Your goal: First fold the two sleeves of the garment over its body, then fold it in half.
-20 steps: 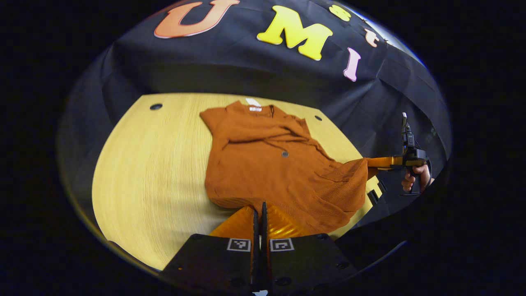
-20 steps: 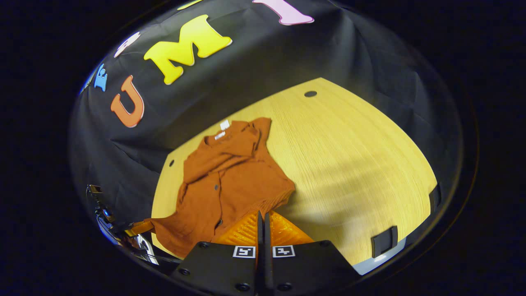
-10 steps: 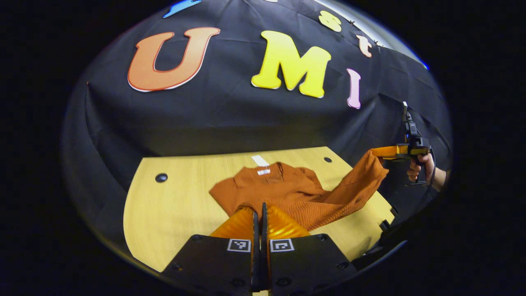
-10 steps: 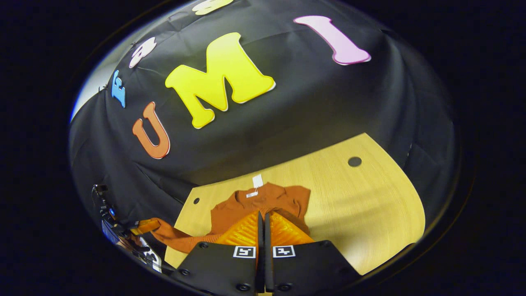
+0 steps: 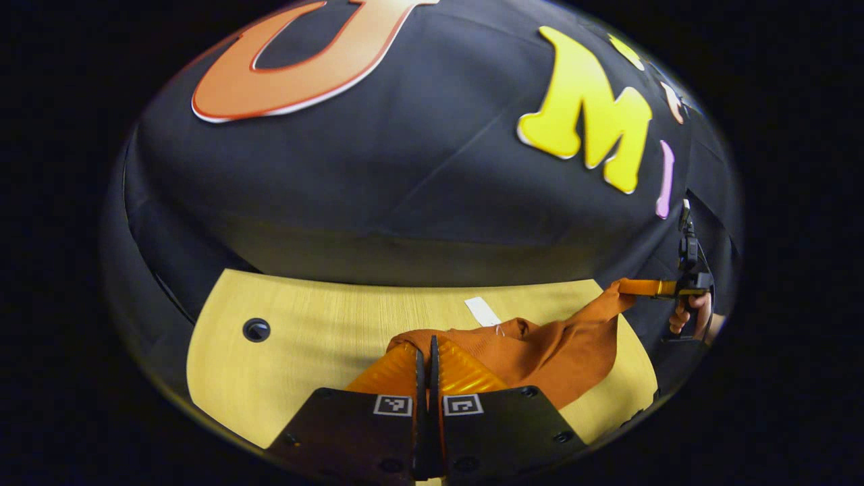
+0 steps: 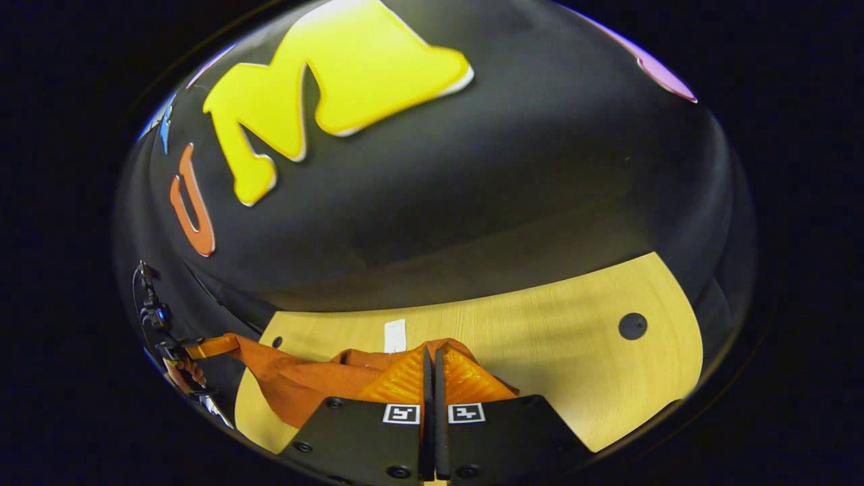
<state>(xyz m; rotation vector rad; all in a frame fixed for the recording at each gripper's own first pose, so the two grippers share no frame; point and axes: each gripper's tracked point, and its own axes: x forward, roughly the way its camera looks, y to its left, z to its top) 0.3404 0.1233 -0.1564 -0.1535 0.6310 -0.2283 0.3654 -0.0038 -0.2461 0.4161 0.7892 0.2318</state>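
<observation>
Pale yellow wood-grain table (image 5: 317,331), smooth, rounded at the corners, with small round dark holes (image 5: 256,330) set into the top; backed by creased black cloth wall (image 5: 405,189). Same table (image 6: 567,351) and hole (image 6: 632,326) noted in right gripper view.

Rust-orange knit garment (image 5: 553,351), ribbed along one edge, lifted off the table toward its far edge and hanging in soft folds between both grippers; white rectangular tag (image 5: 482,311) lying flat on the wood just behind it. Also seen bunched in right gripper view (image 6: 297,378), with tag (image 6: 395,335) beside.

Left gripper (image 5: 426,351): ridged fingers pressed together, pinching a fabric edge at the tips. Seen far off in right gripper view (image 6: 202,348), fabric stretched taut from it.

Right gripper (image 6: 430,361): fingers likewise closed, garment edge clamped between. Seen at distance in left gripper view (image 5: 641,287), held by a hand (image 5: 692,314), garment corner drawn up to its tips.
</observation>
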